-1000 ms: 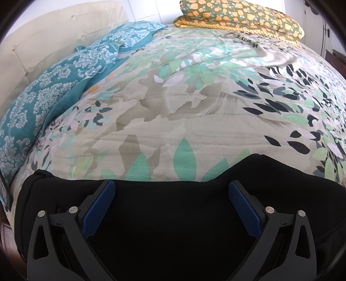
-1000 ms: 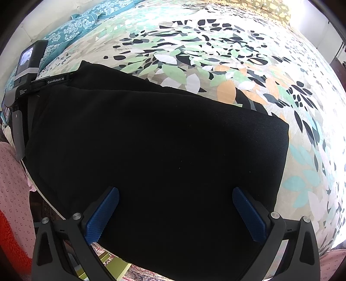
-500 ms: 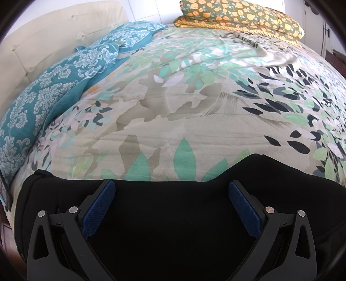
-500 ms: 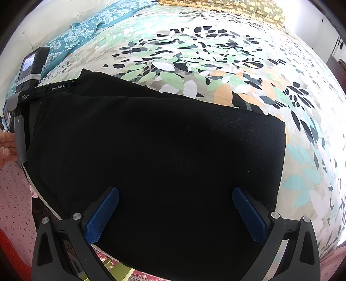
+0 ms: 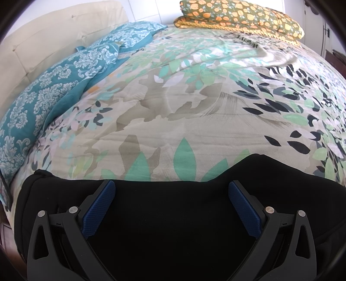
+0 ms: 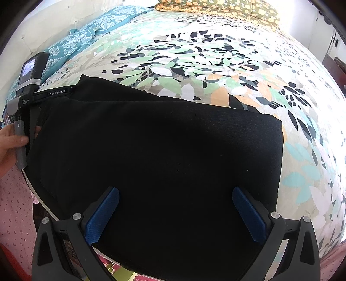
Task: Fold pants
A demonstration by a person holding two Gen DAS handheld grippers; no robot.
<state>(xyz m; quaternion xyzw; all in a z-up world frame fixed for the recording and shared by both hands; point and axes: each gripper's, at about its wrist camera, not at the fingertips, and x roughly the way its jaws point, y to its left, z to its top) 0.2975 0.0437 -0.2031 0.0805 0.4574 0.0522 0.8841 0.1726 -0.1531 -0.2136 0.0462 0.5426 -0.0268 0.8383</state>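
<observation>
Black pants lie folded flat near the front edge of the bed, with a straight edge on the right. In the left wrist view the pants fill the bottom of the frame. My left gripper is open and empty just above the cloth. My right gripper is open and empty above the near part of the pants. The left gripper's body shows at the pants' left end, held by a hand.
The bed has a leaf-patterned cover. Teal patterned pillows lie at the left by a cream headboard. An orange-flowered folded blanket sits at the far side. The floor shows below the bed's edge.
The right gripper has drawn back and risen a little, so more of the bed shows. The left gripper has barely moved. The pants lie as before.
</observation>
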